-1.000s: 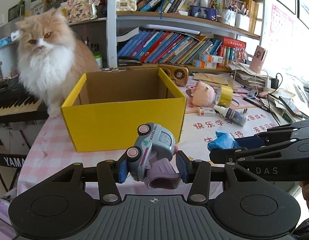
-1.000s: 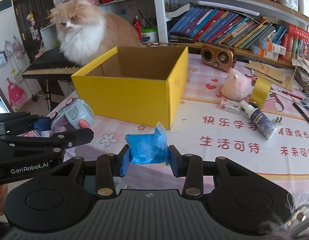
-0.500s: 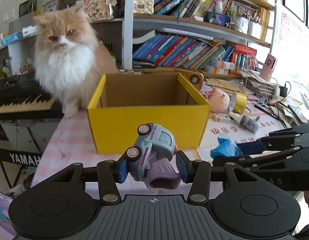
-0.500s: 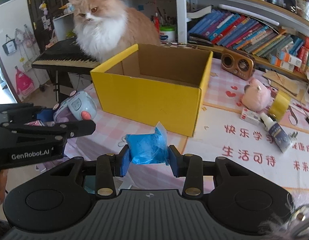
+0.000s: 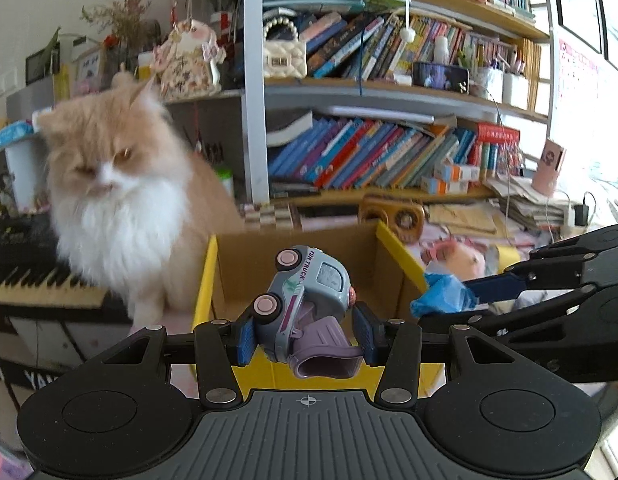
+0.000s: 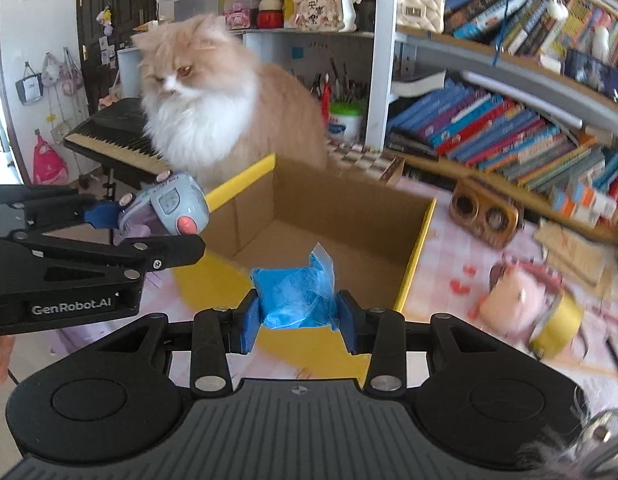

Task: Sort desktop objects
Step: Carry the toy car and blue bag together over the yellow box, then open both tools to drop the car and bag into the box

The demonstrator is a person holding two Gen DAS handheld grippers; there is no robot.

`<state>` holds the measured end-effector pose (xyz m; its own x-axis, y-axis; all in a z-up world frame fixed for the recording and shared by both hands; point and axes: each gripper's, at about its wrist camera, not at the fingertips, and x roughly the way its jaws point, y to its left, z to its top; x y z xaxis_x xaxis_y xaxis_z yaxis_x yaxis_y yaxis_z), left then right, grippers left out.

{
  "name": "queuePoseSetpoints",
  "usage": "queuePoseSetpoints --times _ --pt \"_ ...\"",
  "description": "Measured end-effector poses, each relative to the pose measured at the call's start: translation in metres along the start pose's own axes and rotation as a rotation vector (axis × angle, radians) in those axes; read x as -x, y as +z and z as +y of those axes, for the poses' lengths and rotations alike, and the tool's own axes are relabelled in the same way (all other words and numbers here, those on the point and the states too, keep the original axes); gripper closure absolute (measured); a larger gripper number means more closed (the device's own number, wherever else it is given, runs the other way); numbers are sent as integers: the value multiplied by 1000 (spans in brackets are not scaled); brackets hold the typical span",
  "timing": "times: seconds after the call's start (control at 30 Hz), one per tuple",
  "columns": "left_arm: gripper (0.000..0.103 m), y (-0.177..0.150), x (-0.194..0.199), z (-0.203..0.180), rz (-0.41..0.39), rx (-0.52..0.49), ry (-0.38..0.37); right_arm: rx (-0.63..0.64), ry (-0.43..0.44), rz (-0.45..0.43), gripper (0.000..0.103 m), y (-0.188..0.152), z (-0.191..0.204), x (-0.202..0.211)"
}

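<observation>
My left gripper point(image 5: 305, 338) is shut on a grey-blue toy truck point(image 5: 309, 292) with pink wheels and holds it at the near rim of the open yellow cardboard box point(image 5: 205, 284). The truck also shows in the right wrist view point(image 6: 169, 208). My right gripper point(image 6: 296, 322) is shut on a crumpled blue plastic packet point(image 6: 295, 296), held above the box's near wall point(image 6: 419, 256). The packet shows in the left wrist view point(image 5: 445, 292) to the right of the truck. The box inside looks bare.
A long-haired orange-and-white cat point(image 6: 213, 108) sits right behind the box's left side, beside a keyboard point(image 6: 113, 136). On the pink tablecloth right of the box lie a pink plush point(image 6: 517, 300), a yellow tape roll point(image 6: 557, 324) and a small wooden radio point(image 6: 485, 212). Bookshelves stand behind.
Both grippers have risen and moved forward to the box with their objects still held. The cat has lowered its head toward the box.
</observation>
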<state>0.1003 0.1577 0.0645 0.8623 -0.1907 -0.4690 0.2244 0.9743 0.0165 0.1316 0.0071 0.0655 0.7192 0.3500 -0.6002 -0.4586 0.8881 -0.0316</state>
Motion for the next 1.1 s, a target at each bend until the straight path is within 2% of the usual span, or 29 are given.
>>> queuePoseSetpoints --times 0.17,0.5,0.67,0.83,0.97,1.1 --pt "56 16 -34 5 15 -28 16 76 -32 24 66 16 -8 -30" --pt "56 19 -117 16 201 -30 33 192 -20 189 66 29 -23 -111" --pt "56 18 -141 15 273 -38 32 200 16 273 66 29 -29 -134" --pt "56 16 -160 10 346 -67 18 217 15 342 66 26 -32 -151" --pt "56 13 -168 3 383 -84 13 260 15 366 66 26 -30 -161" --pt "56 11 -173 3 394 -55 14 309 4 382 65 25 -28 -167"
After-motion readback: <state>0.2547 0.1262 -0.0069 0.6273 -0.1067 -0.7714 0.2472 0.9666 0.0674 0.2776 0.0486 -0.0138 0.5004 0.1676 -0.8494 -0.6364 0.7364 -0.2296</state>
